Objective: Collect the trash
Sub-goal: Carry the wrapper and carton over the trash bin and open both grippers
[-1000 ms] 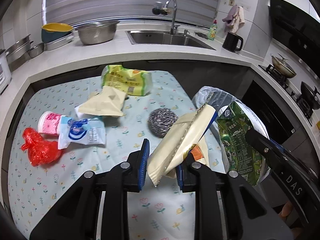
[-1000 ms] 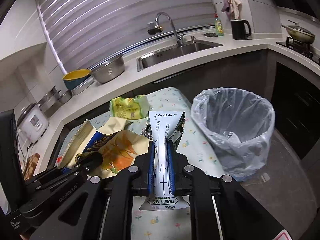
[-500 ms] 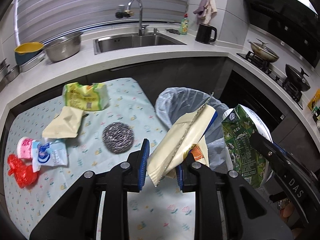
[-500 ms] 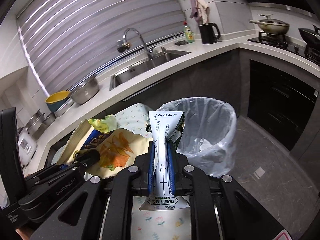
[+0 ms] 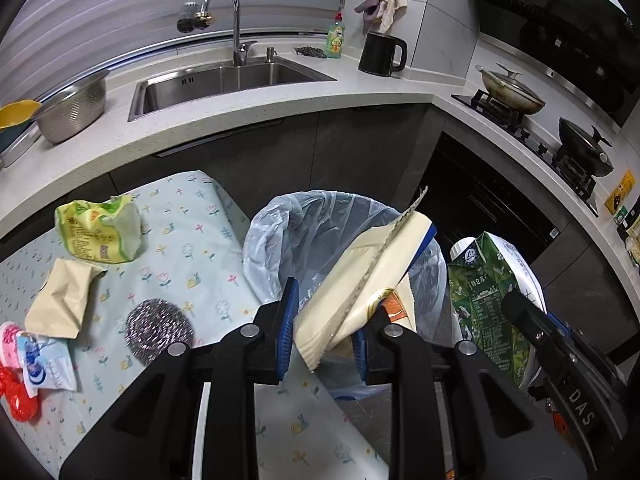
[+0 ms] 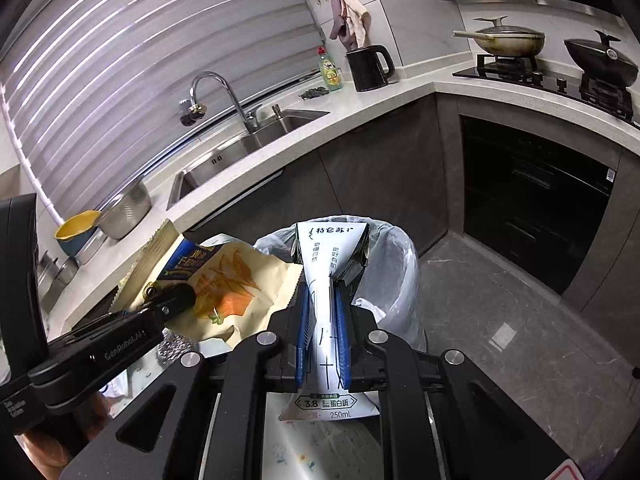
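My left gripper (image 5: 326, 322) is shut on a cream snack bag (image 5: 360, 284) and holds it over the rim of the bin (image 5: 280, 232), which is lined with a clear plastic bag. My right gripper (image 6: 323, 300) is shut on a flattened green and white milk carton (image 6: 326, 280), held above the bin (image 6: 394, 264). The carton also shows in the left wrist view (image 5: 486, 300), to the right of the bin. The snack bag also shows in the right wrist view (image 6: 232, 280), to the left of the carton.
On the floral tablecloth (image 5: 192, 248) lie a yellow-green packet (image 5: 98, 230), a beige pouch (image 5: 62, 298), a steel scourer (image 5: 158, 330), a blue and white wrapper (image 5: 44, 366) and a red bag (image 5: 16, 396). Behind are the sink (image 5: 224, 80) and counter; the stove (image 5: 520, 108) is at right.
Both grippers have moved right, from over the table to over the bin, each still holding its item. The table trash has slid left in the left wrist view.
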